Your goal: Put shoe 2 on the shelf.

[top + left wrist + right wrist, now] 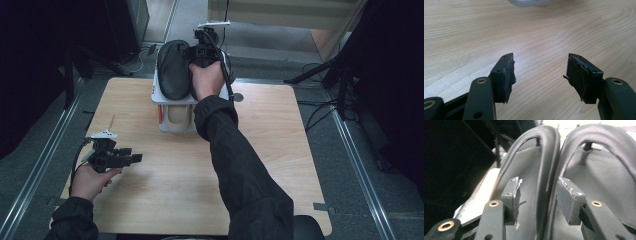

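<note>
Two black flip-flops lie side by side on top of a small white rack (pixel 156 96) at the table's far edge. The left flip-flop (pixel 172 70) (pixel 529 160) is in plain sight; the right flip-flop (pixel 604 170) is largely covered by my hand in the high view. My right gripper (pixel 198 54) (pixel 539 192) hovers over them, its jaws apart on either side of the two inner edges, with the pads clear of them. My left gripper (pixel 133 157) (pixel 540 67) rests low at the table's near left, open and with nothing in it.
The rack's lower shelf holds a beige object (pixel 177 119). A small round disc (pixel 238 97) lies on the wooden table (pixel 200 175) right of the rack. Tripod legs (pixel 320 70) stand beyond the far right corner, a dark cabinet (pixel 125 25) at the back left.
</note>
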